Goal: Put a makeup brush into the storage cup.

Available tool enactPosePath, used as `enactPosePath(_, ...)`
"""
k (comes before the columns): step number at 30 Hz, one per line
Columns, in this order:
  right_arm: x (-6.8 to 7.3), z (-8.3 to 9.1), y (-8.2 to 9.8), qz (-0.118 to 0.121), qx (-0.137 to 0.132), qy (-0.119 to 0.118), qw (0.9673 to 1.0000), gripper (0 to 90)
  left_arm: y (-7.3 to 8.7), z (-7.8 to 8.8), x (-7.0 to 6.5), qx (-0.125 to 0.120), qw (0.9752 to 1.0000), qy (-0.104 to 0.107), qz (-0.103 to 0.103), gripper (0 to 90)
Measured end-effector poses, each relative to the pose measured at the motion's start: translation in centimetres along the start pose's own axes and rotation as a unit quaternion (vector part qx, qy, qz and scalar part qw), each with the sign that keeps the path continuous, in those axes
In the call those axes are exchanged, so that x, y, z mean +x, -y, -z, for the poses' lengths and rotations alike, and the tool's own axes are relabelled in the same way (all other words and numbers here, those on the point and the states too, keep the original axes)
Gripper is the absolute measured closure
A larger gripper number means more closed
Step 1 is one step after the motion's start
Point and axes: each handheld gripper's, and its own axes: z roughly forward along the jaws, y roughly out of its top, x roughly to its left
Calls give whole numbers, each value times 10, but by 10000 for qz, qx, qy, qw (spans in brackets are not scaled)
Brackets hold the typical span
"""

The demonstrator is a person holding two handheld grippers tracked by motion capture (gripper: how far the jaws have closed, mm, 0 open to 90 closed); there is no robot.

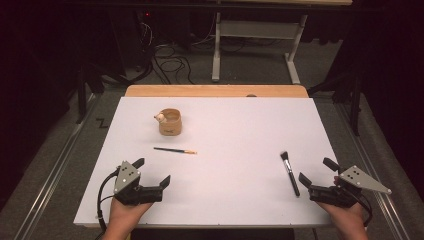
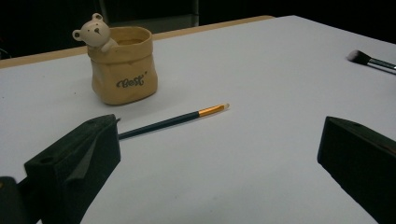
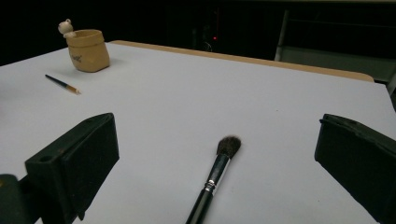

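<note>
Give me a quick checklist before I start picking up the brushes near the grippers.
1. Left gripper jaws open, nothing between them: ok.
2. Right gripper jaws open, nothing between them: ok.
3. Makeup brush lies flat between the right gripper's jaws' line of sight: ok.
4. Thin brush lies free ahead of the left gripper: ok.
5. Bear pot upright, mouth unobstructed: ok.
6. Pot's contents: cannot tell.
</note>
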Motion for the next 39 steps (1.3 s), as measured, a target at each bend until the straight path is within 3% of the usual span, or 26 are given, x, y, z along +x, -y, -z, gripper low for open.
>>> enactPosePath(10,-2,-4,1,-92,18,-3,10000,4,-6,-2,3,-66,10000,-43,37,5)
enactPosePath(19,1,-7,1,-30,32,-53,10000,5,-8,-2,8,-157,9997,-56,171,16)
enactPosePath(39,1,-5,4,-18,75,-24,10000,9,-6,-7,14,-106,9999,-69,96,41)
